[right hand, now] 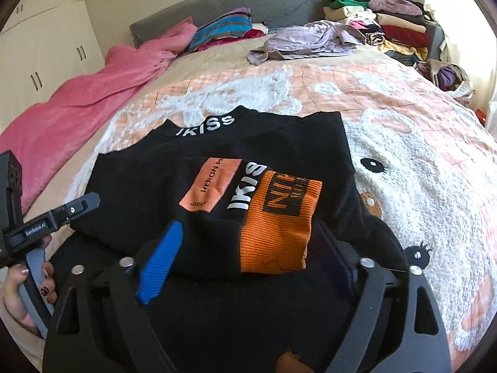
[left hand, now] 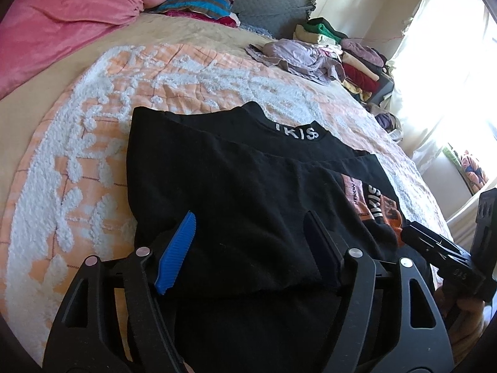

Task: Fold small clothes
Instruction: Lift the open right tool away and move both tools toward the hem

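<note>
My black top [right hand: 174, 186] lies partly folded on the bed [right hand: 419, 161]; both grippers' fingers [left hand: 177, 248] spread wide, gripping nothing, final folds remaining.

Both views are taken low and close over the bed [left hand: 93, 155], facing its headboard [right hand: 248, 3]. The black top [left hand: 233, 186] is seen from its left in the left wrist view and from its right in the right wrist view. The top, pink blanket [right hand: 77, 108] and clothes pile [left hand: 357, 62] are shared.
</note>
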`<state>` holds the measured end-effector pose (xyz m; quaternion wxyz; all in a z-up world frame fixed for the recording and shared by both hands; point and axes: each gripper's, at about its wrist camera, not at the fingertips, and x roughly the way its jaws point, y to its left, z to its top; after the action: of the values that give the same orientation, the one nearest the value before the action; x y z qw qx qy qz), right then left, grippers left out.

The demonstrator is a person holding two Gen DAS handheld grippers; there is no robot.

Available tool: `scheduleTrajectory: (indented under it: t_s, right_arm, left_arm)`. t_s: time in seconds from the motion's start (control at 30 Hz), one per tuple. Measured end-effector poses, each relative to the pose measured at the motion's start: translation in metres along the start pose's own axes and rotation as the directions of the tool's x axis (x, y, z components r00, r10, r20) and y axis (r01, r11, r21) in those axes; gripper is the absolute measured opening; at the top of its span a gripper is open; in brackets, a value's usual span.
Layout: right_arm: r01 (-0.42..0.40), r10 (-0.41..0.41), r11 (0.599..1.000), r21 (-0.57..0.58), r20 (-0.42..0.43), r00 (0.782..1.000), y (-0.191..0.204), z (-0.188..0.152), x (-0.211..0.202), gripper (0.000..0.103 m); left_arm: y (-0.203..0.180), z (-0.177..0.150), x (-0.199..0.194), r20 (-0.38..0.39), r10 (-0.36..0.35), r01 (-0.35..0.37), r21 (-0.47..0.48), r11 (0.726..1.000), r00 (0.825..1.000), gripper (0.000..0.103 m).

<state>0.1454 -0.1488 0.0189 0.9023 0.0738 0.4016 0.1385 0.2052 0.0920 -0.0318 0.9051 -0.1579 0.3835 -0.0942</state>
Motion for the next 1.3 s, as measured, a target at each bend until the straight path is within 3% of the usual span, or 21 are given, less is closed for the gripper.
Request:
scheduleTrajectory:
  t_s: [0.43,0.5,0.53,0.57,0.87,1.3]
  right_arm:
    - [0.0,-0.001,1.0,0.03,0.055,0.998,-0.002,0.006,-0.032,0.088]
    - [0.001,-0.003,1.0,0.032,0.064,0.998,-0.001,0.007,-0.038,0.095]
    - [-0.001,-0.001,0.999,0.033,0.069,0.998,-0.001,0.008,-0.041,0.096]
    - [-0.002,0.0,0.999,0.033,0.075,0.997,-0.002,0.008,-0.044,0.096]
    - [0.011,-0.014,0.999,0.033,0.088,0.996,-0.005,0.009,-0.066,0.097]
    - [0.004,-0.007,1.0,0.023,0.099,0.995,-0.005,0.004,-0.089,0.097]
  left_arm:
    - [-0.007,-0.001,-0.016,0.064,0.003,-0.005,0.022,1.0,0.998,0.082]
    - [-0.011,-0.002,-0.02,0.08,0.009,-0.012,0.045,0.999,0.997,0.084]
    - [-0.014,-0.002,-0.022,0.089,0.011,-0.016,0.055,0.998,0.996,0.092]
    - [-0.016,-0.002,-0.024,0.101,0.013,-0.019,0.066,0.998,0.995,0.093]
    - [-0.025,-0.008,-0.029,0.11,-0.024,0.016,0.068,0.998,0.994,0.093]
    - [-0.031,-0.018,-0.056,0.114,-0.002,-0.002,0.039,0.999,0.994,0.093]
